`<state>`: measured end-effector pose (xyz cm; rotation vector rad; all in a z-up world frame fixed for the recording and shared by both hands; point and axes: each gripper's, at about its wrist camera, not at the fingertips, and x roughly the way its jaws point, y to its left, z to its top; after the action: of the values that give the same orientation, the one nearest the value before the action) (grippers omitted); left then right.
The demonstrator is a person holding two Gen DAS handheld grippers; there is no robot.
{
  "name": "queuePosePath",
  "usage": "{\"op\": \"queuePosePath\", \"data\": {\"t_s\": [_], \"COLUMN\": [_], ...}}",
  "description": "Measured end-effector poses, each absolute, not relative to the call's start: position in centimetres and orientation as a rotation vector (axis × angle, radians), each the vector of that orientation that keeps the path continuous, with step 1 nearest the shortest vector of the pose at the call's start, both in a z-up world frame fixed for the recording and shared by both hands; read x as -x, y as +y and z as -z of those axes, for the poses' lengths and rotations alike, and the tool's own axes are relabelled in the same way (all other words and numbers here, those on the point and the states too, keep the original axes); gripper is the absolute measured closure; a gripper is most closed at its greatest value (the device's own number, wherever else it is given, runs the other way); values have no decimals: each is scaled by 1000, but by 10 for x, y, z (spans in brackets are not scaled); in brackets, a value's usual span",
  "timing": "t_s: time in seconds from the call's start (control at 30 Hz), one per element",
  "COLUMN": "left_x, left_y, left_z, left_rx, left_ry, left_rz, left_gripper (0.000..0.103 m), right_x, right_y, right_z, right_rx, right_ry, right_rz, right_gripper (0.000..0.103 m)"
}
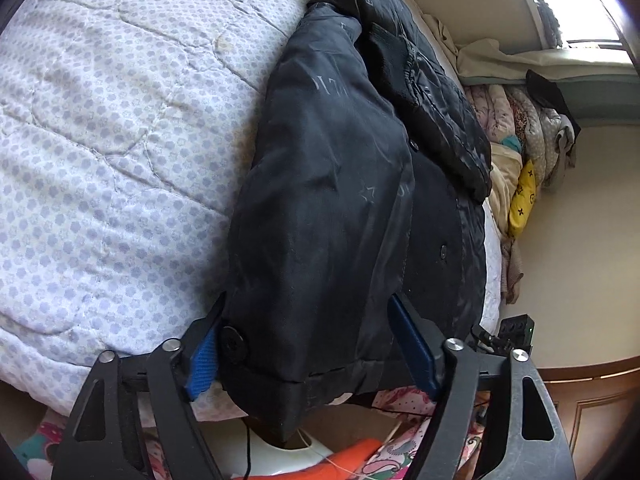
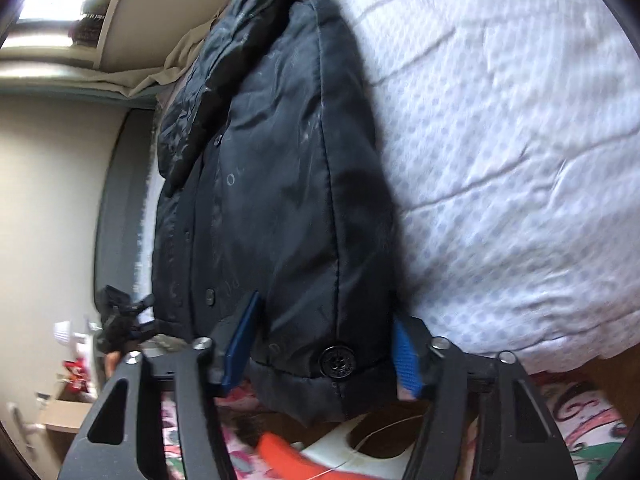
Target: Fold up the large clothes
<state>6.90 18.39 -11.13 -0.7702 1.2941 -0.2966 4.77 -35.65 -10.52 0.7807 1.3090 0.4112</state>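
Nearest to me, both tongs sit at the hem of the black jacket [image 1: 340, 200], where it hangs a little over the near edge of the bed [image 1: 100, 140]. The left tongs [image 1: 308, 344] straddle a wide bunch of hem, with a large black button [image 1: 232, 338] just beside the left blue pad. The pads stand at the cloth's sides, but I cannot tell whether they truly press it. The right tongs [image 2: 324, 348] straddle the hem in the same way, blue pads on either side of the folded edge and a button [image 2: 337, 361] between them. Here too I cannot tell whether they grip or only bracket the cloth.

Beyond the hem, the jacket lies lengthwise on the quilted bed cover, already folded narrow, one front panel laid over the other along a row of small snaps. Its collar end is at the far side, toward the window [image 1: 572, 0].

I judge it padded and fairly heavy, soft and limp, with a smooth, slightly shiny shell that could slip from the pads. I would take hold of the thick, stitched hem band, close to the corners, where the layers bunch and give the pads some bite.

Past the jacket, a heap of bedding [image 1: 520, 120] lies against the wall.
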Motion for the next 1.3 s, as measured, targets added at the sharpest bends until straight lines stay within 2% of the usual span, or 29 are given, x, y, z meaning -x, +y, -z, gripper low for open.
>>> {"op": "queuePosePath", "data": {"t_s": [0.07, 0.13, 0.17, 0.27, 0.37, 0.5, 1.07, 1.3], "left_x": [-71, -74, -75, -78, -77, -68, 6, -15], "left_y": [186, 187, 186, 179, 174, 175, 179, 194], "left_z": [113, 118, 120, 118, 108, 96, 38, 35], "left_rx": [774, 793, 808, 791, 762, 786, 869, 967], "left_ry": [1286, 1289, 1293, 1290, 1255, 1204, 1098, 1084], "left_rz": [280, 283, 294, 327, 367, 398, 540, 515], "left_gripper": [50, 66, 72, 79, 83, 84, 84, 85], "right_x": [-49, -51, -52, -55, -57, -57, -9, -17], "right_y": [-357, -354, -352, -348, -343, -340, -372, -382], "right_z": [106, 107, 108, 108, 102, 89, 27, 19], "right_rx": [-784, -798, -796, -778, -749, -732, -879, -910], "right_ry": [1310, 1311, 1314, 1314, 1293, 1236, 1064, 1056], "right_rz": [-415, -433, -440, -454, -474, -505, -607, -604], "right_gripper": [52, 59, 65, 81, 89, 91, 92, 93]}}
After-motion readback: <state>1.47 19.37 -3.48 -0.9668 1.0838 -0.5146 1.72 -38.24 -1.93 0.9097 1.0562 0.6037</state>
